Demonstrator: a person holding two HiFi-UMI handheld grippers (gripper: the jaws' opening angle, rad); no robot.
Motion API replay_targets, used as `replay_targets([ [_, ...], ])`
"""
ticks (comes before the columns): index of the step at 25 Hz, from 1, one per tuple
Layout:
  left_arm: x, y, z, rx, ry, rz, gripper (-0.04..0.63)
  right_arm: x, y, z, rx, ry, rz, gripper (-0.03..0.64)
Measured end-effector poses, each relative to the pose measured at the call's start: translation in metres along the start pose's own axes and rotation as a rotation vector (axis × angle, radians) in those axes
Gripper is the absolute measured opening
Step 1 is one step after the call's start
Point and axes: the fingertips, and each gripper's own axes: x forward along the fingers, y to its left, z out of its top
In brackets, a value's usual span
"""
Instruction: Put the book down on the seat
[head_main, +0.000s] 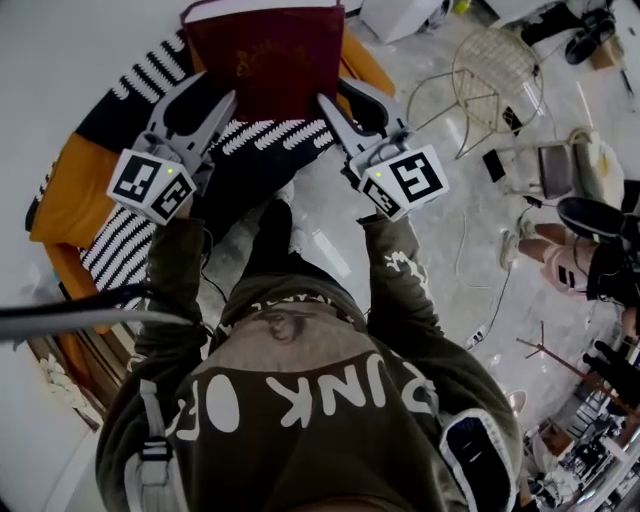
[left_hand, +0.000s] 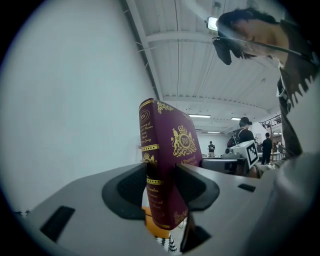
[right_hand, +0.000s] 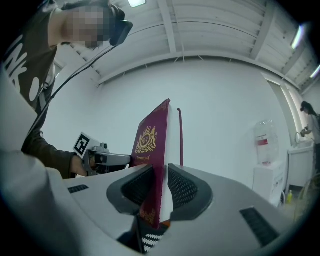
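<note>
A thick maroon book (head_main: 268, 55) with gold print is held in the air over the seat, an orange armchair (head_main: 70, 205) draped with a black-and-white striped throw (head_main: 125, 235). My left gripper (head_main: 218, 108) is shut on the book's left edge, near the spine (left_hand: 148, 165). My right gripper (head_main: 328, 106) is shut on its right edge, pinching the cover and pages (right_hand: 156, 187). In the right gripper view the left gripper (right_hand: 102, 160) shows beyond the book (right_hand: 150, 150). Both gripper views show the book (left_hand: 172, 170) standing upright between the pads.
A wire-frame chair (head_main: 490, 75) stands on the floor to the right. A person's legs and shoes (head_main: 560, 250) are at the far right beside cables. White wall fills the upper left. A white cabinet with a bottle (right_hand: 265, 150) stands by the wall.
</note>
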Motion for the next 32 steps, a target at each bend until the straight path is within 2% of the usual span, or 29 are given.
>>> replay_targets([
  [7,0.058,0.067,-0.057,-0.070,0.057,-0.005,0.161,0.056,-0.059,-0.062,0.069,0.079,-0.022,0.107],
  [15,0.102,0.140,-0.162,-0.199,0.147,0.006,0.161,0.115,-0.107,-0.168,0.170,0.202,-0.029,0.107],
  [22,0.142,0.193,-0.286,-0.272,0.243,0.030,0.161,0.154,-0.151,-0.296,0.272,0.297,-0.046,0.107],
  [32,0.156,0.238,-0.472,-0.391,0.368,0.059,0.161,0.179,-0.167,-0.482,0.417,0.425,-0.082,0.107],
])
